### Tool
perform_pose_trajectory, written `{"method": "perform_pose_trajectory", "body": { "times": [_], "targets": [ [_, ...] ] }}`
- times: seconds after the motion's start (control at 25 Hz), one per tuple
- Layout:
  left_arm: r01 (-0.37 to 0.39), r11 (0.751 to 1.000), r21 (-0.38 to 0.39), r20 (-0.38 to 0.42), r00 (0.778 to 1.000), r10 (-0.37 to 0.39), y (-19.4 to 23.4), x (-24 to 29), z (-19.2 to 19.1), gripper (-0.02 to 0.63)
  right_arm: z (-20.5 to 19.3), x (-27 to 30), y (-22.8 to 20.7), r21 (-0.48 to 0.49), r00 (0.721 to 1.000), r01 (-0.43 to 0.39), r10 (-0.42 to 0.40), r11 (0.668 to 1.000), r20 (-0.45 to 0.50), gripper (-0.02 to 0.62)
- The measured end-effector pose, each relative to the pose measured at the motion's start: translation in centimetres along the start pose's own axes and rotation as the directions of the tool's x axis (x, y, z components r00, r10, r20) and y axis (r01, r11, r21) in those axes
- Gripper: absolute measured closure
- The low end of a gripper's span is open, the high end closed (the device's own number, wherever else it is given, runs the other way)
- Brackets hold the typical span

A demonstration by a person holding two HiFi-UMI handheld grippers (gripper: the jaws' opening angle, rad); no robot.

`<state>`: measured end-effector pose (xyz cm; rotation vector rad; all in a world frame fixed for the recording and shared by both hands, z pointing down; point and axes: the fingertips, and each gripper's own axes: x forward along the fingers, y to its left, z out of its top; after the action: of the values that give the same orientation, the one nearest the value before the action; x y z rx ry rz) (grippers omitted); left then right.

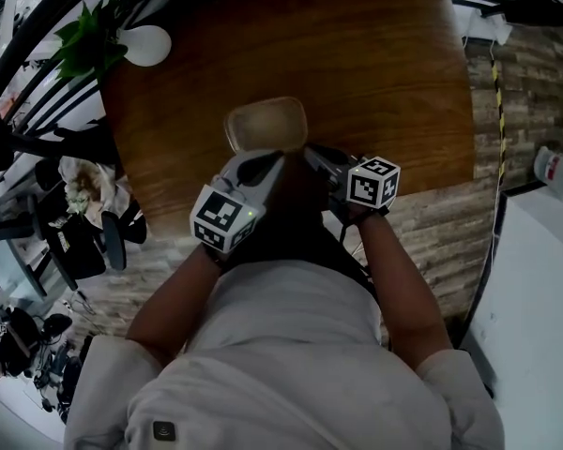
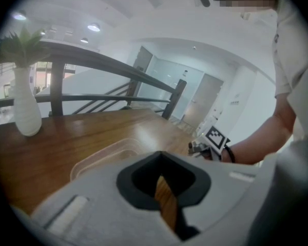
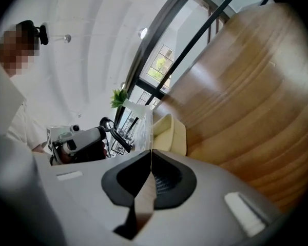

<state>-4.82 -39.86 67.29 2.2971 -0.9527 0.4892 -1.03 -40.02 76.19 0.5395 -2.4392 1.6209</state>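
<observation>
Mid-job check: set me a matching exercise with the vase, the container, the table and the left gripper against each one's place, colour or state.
1 vase
2 container
3 table
4 left gripper

A brown wood
B jaws together, nothing between them
C white, at the table's far left corner
D translucent, on the table just beyond the jaws

Pairs: 1-C, 2-D, 3-A, 4-B

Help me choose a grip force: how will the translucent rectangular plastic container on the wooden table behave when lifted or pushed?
The translucent rectangular plastic container looks empty and thin-walled, so probably light and flexible. Low and wide, it seems unlikely to tip; on the glossy wooden table it may slide easily.
</observation>
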Motion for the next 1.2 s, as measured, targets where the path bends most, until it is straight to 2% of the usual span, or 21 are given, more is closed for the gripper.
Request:
{"method": "perform_pose_trajectory", "body": {
  "times": [0.36,0.52,0.68,0.88,1.2],
  "targets": [
    [-0.038,0.999,-0.003,0.037,0.999,0.038,-2.1,-1.9,0.5,0.603,0.7,-0.7,5.4,-0.120,0.996,-0.091,0.091,0.989,-0.007,0.588],
    [-0.059,0.998,-0.001,0.064,0.996,0.059,-3.5,-3.2,1.1,0.603,1.5,-1.5,10.0,-0.193,0.985,-0.169,0.172,0.967,-0.002,0.588],
    [-0.088,0.996,-0.007,0.096,0.992,0.088,-4.5,-5.0,1.7,0.603,2.0,-2.1,14.2,-0.253,0.977,-0.210,0.214,0.944,-0.010,0.588],
    [-0.121,0.993,0.002,0.149,0.982,0.120,-6.0,-7.1,3.3,0.603,3.0,-3.4,17.2,-0.325,0.975,-0.212,0.222,0.922,-0.006,0.588],
    [-0.173,0.985,0.028,0.225,0.961,0.162,-8.0,-11.5,5.0,0.603,3.6,-6.6,21.9,-0.443,0.979,-0.150,0.194,0.884,0.055,0.589]
  ]
}}
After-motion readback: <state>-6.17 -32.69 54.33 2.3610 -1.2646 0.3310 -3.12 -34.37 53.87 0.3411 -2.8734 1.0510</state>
